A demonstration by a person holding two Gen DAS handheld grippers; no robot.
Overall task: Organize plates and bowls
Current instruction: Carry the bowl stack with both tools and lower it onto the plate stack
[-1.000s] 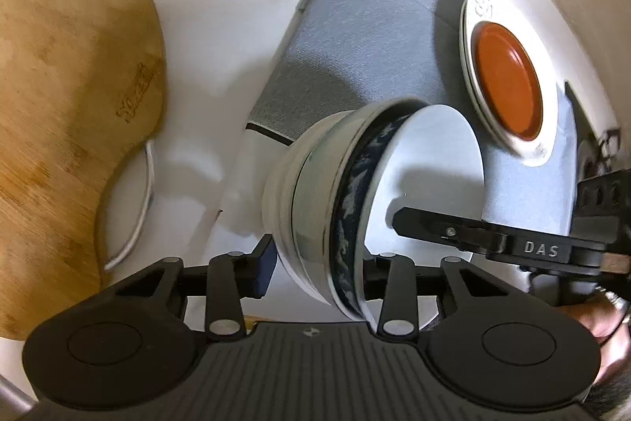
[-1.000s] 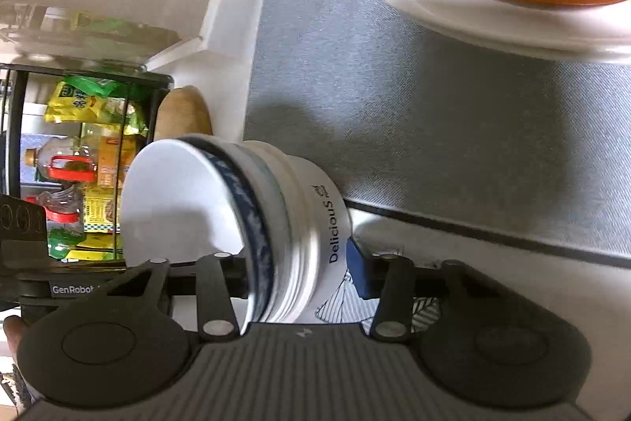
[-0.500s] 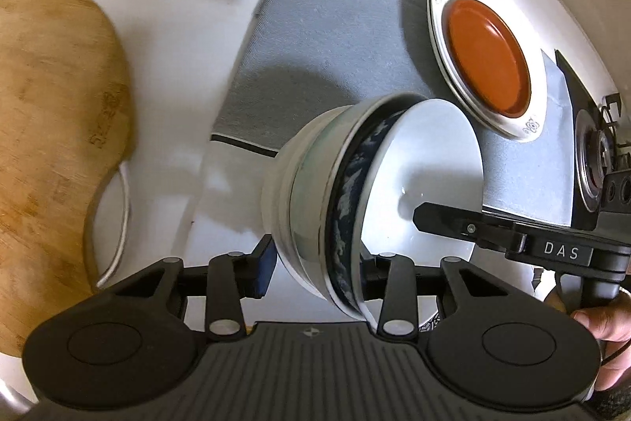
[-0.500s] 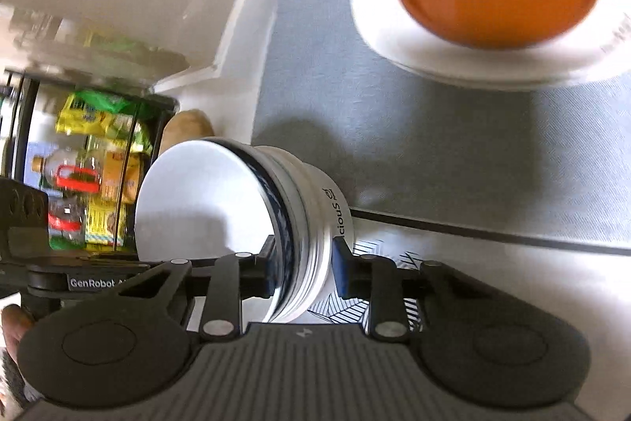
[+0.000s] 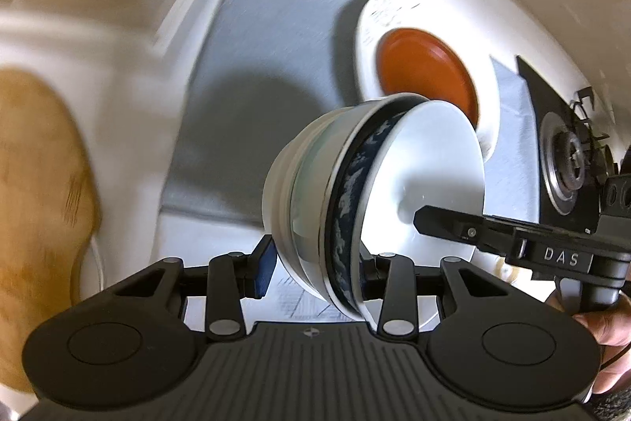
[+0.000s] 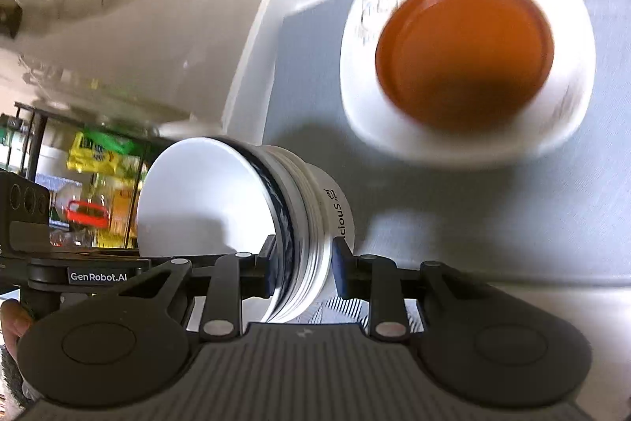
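A nested bowl stack (image 5: 355, 208) is gripped by both the left gripper (image 5: 315, 271) and right gripper (image 6: 301, 269) above the grey mat (image 6: 473, 216), not yet set down, while the orange plate (image 6: 465, 46) is already stacked on the white plate (image 6: 572, 113).

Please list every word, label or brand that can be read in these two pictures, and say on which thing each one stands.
"DAS": on the right claw, seen from the left wrist.
"GenRobot.AI": on the left claw's body, seen from the right wrist.
"...cious": on the outer bowl of the bowl stack; the first letters are hidden.
Dark marks on the white plate: too blurred to read.
Yellow packets on the shelf: print unreadable.
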